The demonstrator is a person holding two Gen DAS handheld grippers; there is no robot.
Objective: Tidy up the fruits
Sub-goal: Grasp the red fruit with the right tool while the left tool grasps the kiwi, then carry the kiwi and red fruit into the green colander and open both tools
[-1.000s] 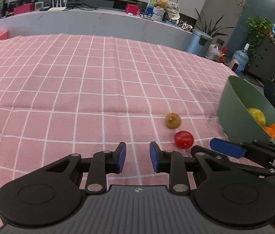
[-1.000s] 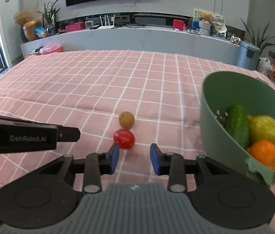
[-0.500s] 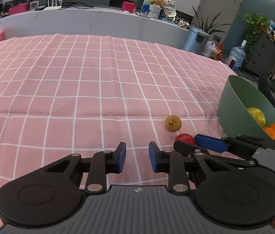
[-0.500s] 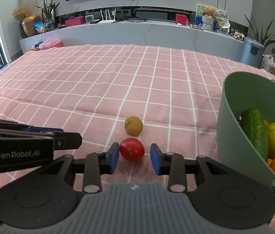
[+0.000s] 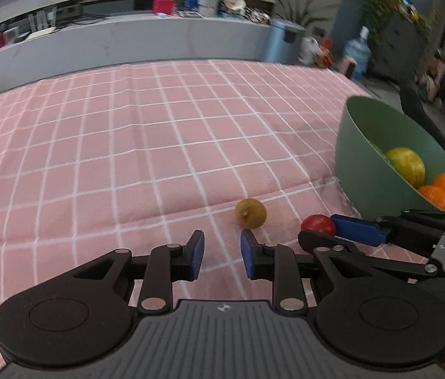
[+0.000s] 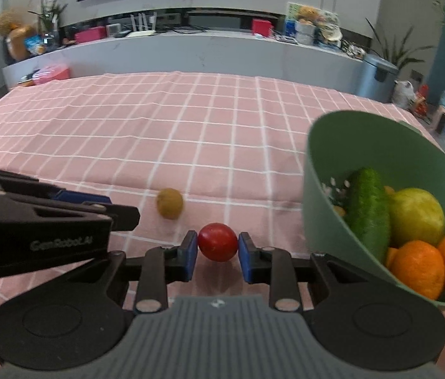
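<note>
Change: the right hand-held gripper [image 6: 217, 252] has just been closing, and its blue pads now sit against both sides of the red tomato [image 6: 218, 242], which a second ago lay ahead of the fingertips; the left hand-held gripper [image 5: 222, 254] has slid sideways toward the brownish-yellow fruit [image 5: 250, 213].
Right hand-held gripper: nearly closed, pinching the red tomato between its two pads, low over the cloth.
Left hand-held gripper: jaws narrowly parted, nothing between them, only pink cloth showing in the gap; it hangs just short of the brownish-yellow fruit.
Red tomato: on the pink checked cloth [image 6: 127, 132], between the brownish-yellow fruit and the green bowl [image 6: 323, 189].
Brownish-yellow fruit: loose on the cloth, near the tomato but apart from it.
Green bowl: tilted, at the right edge of both views; a hand at its far rim is barely seen.
Bowl contents: a cucumber [image 6: 368, 208], a yellow-green citrus [image 6: 416, 216] and oranges [image 6: 418, 267] lying together against the lower wall.
Surface: whether a desk or a bed lies under the cloth cannot be told.
</note>
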